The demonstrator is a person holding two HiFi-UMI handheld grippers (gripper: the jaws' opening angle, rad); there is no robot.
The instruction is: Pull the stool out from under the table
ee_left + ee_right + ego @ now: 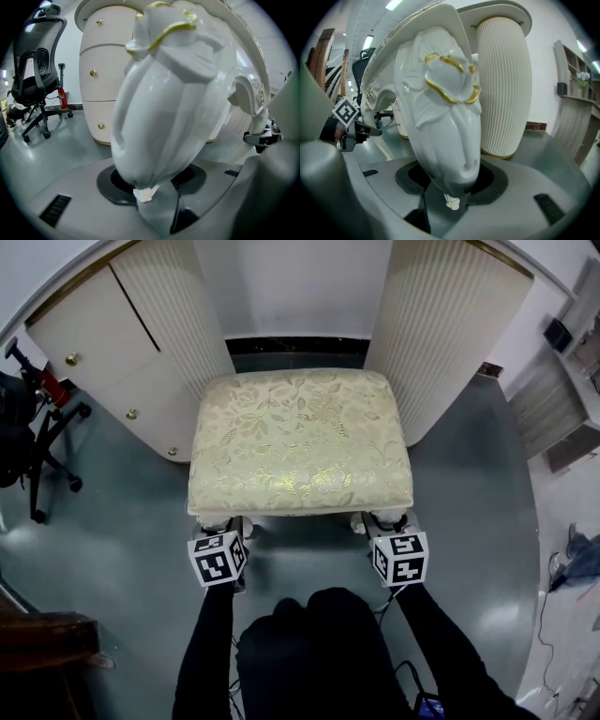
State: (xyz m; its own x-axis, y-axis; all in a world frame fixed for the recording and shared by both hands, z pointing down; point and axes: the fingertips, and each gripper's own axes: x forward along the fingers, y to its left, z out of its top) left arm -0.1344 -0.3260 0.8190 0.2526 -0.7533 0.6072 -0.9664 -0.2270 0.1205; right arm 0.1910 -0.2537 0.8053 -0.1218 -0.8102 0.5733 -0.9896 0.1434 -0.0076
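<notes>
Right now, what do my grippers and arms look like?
The left gripper and right gripper each carry a white cube with black square markers. Their shells are smooth grey with dark slots. Black long sleeves cover both arms.

L arm [208, 643] & R arm [450, 652], black sleeves, reach fwd side by side. L gripper [228, 529] angled down, jaws clamped on stool leg [164, 103]; R gripper [386, 524] likewise on other leg [440, 108].
</notes>
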